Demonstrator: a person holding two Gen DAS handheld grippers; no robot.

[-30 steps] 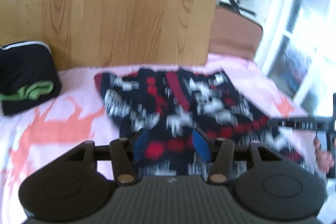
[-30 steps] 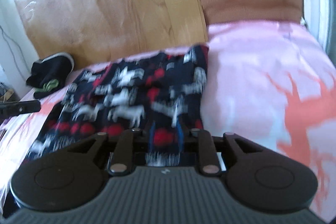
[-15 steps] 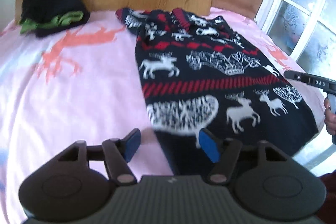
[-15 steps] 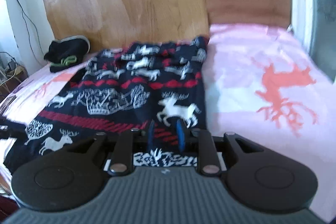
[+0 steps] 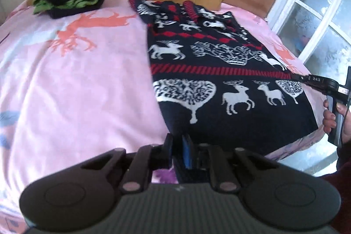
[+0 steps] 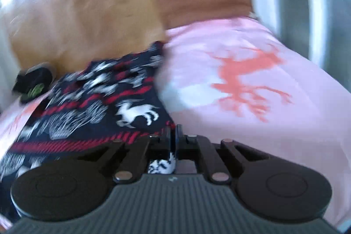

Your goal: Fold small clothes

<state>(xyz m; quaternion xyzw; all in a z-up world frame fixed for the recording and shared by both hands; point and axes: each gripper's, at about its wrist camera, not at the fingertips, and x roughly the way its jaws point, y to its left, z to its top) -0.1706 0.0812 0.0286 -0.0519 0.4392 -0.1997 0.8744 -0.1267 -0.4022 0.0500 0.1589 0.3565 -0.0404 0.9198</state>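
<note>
While the sweater (image 5: pixel 219 71) is lying flat across the right half of the left wrist frame on the pink bedsheet (image 5: pixel 76 80), you are taking hold of its near hem. Your left gripper (image 5: pixel 178 151) has just been closing and is now pinching the hem's left corner. Your right gripper (image 6: pixel 173 139) has likewise closed on the right edge, as far as the blur shows. Next you are likely needing both corners lifted together and carried toward the collar. Only "DAS" is reading faintly, middle right.
</note>
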